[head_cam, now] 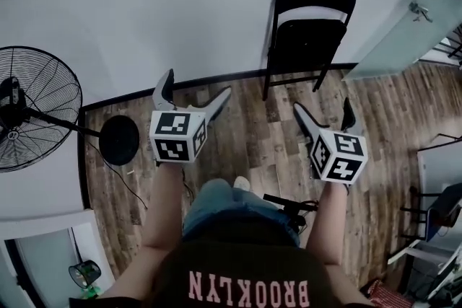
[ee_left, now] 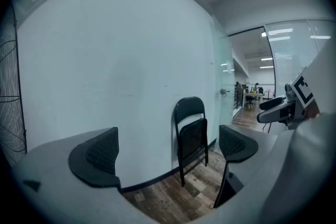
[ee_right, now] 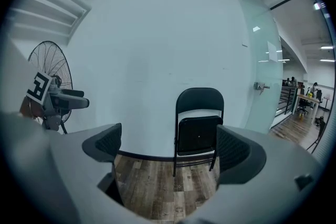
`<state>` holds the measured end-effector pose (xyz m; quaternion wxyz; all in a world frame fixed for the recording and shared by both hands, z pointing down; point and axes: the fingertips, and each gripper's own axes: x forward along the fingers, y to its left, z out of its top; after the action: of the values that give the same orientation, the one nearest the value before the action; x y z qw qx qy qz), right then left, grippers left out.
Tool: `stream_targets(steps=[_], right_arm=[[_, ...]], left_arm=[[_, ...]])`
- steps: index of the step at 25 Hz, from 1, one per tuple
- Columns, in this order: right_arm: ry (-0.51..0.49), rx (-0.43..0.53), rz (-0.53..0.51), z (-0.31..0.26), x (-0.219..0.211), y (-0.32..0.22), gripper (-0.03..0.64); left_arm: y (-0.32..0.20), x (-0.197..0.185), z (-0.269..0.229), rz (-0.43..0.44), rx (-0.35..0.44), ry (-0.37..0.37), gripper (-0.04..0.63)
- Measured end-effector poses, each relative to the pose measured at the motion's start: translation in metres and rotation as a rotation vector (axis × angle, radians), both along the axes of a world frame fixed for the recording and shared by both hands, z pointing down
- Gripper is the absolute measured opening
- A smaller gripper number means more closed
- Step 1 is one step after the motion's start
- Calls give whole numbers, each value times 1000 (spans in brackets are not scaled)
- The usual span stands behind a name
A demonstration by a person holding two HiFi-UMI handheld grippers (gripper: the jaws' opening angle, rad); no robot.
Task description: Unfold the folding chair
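A black folding chair leans folded against the white wall, seat flipped up flat against its back. It also shows in the left gripper view, folding chair, and in the right gripper view, folding chair, a good step away. My left gripper is held open over the wooden floor, left of the chair, with nothing between its fingers. My right gripper hovers open just in front of the chair's legs, also empty. Neither touches the chair.
A black pedestal fan with a round base stands at the left by the wall. A frosted glass door with a handle is to the chair's right. Dark furniture legs sit at the right edge.
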<state>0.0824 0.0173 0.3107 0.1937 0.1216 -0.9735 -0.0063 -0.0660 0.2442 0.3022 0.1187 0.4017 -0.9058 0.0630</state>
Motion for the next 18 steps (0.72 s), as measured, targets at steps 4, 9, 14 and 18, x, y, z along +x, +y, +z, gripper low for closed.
stream_targets(steps=[4,9,14,18], right_arm=[[-3,-20,2,7,-3,-6,565],[4,-27,9,14,-7,-14,565],[3,-10,46,13,-13,-32,565],[8,-12,93,16,-27,-50,565]], left_arm=[[-9,-6,-2,4,-6,-9,571],[-19,-16,1,17,-5,-5,571],[-37,-33,1,47,2,-11,571],[-60,-59,1,84,-1,-17,572]])
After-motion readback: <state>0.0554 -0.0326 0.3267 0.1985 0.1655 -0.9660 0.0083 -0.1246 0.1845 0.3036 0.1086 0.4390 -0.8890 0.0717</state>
